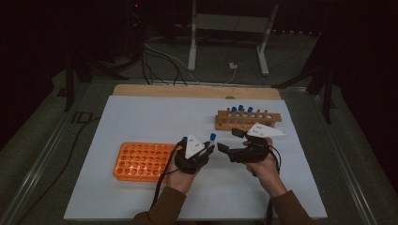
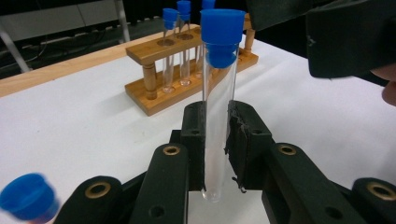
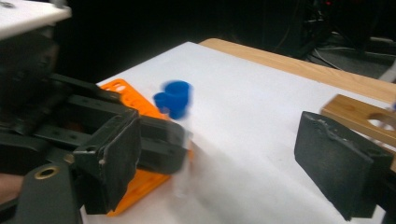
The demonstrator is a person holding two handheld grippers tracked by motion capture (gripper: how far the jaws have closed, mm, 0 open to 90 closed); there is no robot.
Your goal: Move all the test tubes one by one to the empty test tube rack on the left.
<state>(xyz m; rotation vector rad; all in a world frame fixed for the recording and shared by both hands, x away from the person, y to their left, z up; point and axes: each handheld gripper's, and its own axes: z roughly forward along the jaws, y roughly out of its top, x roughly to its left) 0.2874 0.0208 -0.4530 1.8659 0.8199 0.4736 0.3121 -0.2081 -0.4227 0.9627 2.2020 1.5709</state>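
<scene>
Bench surface: a white sheet (image 1: 141,117) covers the bench; a strip of bare wood (image 1: 195,91) shows along the far edge.
Room: dark, with a grey floor (image 1: 42,140) on both sides of the bench, loose cables (image 1: 162,61) on the floor beyond it, and a white metal stand frame (image 1: 230,33) at the back.
Orange rack (image 1: 141,161): lies flat on the white sheet at the near left, just beside the left gripper, with open holes in rows.
Wooden rack (image 1: 248,119): stands on the sheet at the far right and carries blue-capped tubes (image 1: 241,109) upright at its left end.
Left gripper (image 2: 216,135): jaws pinching a clear test tube (image 2: 219,102) by its glass body, below the cap; the tube stands upright.
Test tube location: in the left gripper, above the sheet, between the two racks; its blue cap (image 2: 222,35) is on top.
Second blue cap (image 2: 28,196): blurred, at the lower left corner of the left gripper view; what carries it cannot be told.
Right gripper (image 1: 227,140): jaws spread wide, nothing between the pads; it points toward the tube and stands just beside it, apart.
Hands: each holds its gripper from the near edge; brown sleeves (image 1: 162,206) show at the wrists.
</scene>
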